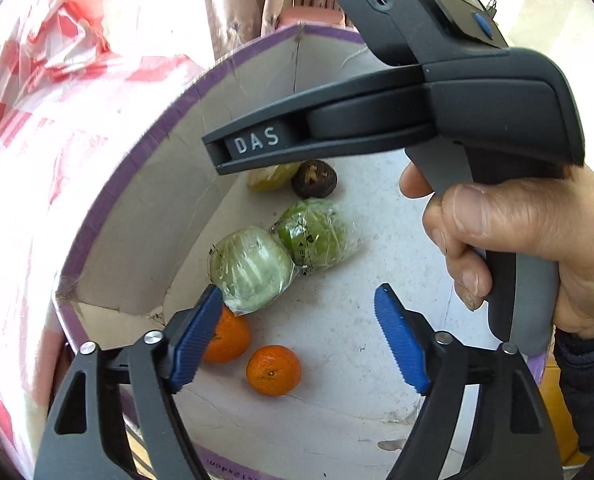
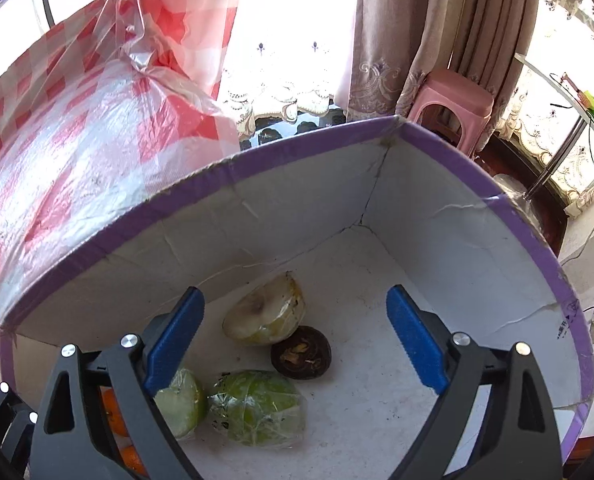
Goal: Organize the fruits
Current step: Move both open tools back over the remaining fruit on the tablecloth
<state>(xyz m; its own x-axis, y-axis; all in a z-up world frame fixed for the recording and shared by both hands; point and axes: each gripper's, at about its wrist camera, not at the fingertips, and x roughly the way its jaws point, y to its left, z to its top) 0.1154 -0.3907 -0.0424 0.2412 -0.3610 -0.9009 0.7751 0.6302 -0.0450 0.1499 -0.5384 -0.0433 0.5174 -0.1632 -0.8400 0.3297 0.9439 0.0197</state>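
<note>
Both grippers over the box [image 2: 477, 248], white inside with a purple rim, all fruit on its floor. Left gripper [image 1: 299, 334]: jaws wide open, holding nothing; left fingertip [image 1: 201, 336] overlaps the pale wrapped fruit [image 1: 253, 268] and one orange [image 1: 227, 340] in view, contact unclear. Right gripper [image 2: 297, 340]: jaws wide open, empty, hovering above the fruit; seen from the left wrist camera it's held by a hand [image 1: 537, 248].

Layout: fruit sits along the left wall. Yellow wrapped fruit [image 2: 265, 316] lies close to the far wall, near the corner [image 2: 361, 224]; brown fruit [image 2: 301, 352] touches it. Green wrapped fruit [image 2: 257, 408] and the pale one lie side by side, touching, wrap tails sticking out. Second orange [image 1: 273, 370] just beside the first, stem dimple toward the camera.

Open room: the right half of the floor [image 2: 377, 380] is bare up to the right wall. Checked bag [image 2: 77, 140] presses on the left rim outside.
</note>
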